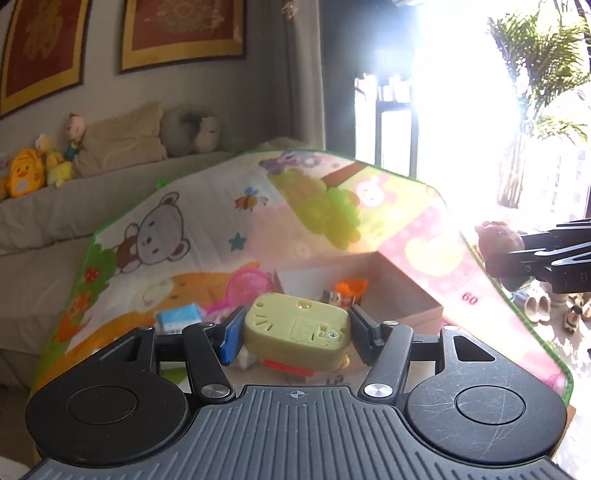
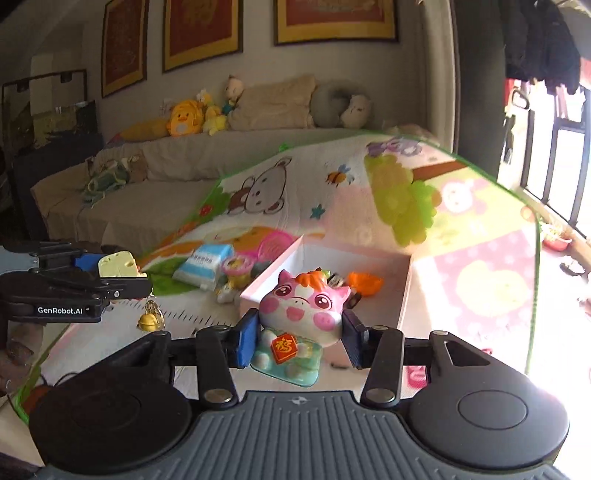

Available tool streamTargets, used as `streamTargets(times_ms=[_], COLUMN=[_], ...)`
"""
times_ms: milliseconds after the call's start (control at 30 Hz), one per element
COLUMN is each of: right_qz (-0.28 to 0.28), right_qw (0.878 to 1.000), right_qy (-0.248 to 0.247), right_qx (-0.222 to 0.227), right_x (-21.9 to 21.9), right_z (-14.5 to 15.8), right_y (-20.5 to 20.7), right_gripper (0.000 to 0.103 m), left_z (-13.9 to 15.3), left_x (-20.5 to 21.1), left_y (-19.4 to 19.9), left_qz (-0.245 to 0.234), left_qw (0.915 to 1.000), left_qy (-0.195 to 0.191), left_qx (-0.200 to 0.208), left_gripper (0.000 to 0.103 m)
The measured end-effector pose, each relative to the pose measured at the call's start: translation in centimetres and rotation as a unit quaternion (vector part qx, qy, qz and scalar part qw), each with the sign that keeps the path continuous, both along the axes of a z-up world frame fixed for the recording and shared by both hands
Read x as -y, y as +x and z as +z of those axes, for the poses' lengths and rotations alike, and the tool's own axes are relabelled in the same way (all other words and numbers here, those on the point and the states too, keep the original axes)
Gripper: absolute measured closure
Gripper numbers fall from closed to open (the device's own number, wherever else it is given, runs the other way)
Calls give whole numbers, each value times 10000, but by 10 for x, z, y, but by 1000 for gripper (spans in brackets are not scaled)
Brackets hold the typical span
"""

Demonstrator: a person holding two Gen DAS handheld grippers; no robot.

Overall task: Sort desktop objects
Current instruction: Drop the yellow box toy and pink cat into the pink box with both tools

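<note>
left gripper [image 1: 295,334]: clamps yellow toy [image 1: 295,328] clear of mat for carrying
right gripper [image 2: 300,334]: grips pink cow toy [image 2: 303,306]
pink box [image 2: 404,291]: 12 o'clock, likely drop target

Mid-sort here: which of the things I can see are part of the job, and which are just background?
Job: yellow toy in left gripper; pink cow figure in right gripper; open box; blue packet and pink toy on the mat.

Background: sofa, plush duck, framed pictures.

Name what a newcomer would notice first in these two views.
Front and centre in the right wrist view, the right gripper clamps a pink cow figurine above the pink box. The left gripper grips a yellow toy over the cartoon play mat.
</note>
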State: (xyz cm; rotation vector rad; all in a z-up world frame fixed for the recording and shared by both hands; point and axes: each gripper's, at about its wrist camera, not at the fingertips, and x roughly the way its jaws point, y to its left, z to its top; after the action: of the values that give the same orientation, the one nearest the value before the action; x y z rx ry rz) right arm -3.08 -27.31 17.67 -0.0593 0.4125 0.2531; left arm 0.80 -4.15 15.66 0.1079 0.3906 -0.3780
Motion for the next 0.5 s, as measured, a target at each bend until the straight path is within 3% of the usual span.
streamTargets(times_ms=[100,233,300,500], right_qz=[-335,-515,-550,-417], right_qw=[9990,9985,9985,9973], right_qy=[-77,-4,70,153], right_qx=[301,169,17,-579], right_x=[14,26,31,24], right_z=[19,25,21,-7], right_y=[15,48,61,107], right_gripper=[56,56,56,56], left_z=[16,5,-11,-73], left_x=[34,62,53,15], left_y=[43,100,106,79], left_qz=[-137,0,141,585], left_qw=[9997,9997,9990,9950], left_qy=[-61,-180,-219,117], left_qx=[199,-169,-358,-801], left_gripper=[39,28,18,8])
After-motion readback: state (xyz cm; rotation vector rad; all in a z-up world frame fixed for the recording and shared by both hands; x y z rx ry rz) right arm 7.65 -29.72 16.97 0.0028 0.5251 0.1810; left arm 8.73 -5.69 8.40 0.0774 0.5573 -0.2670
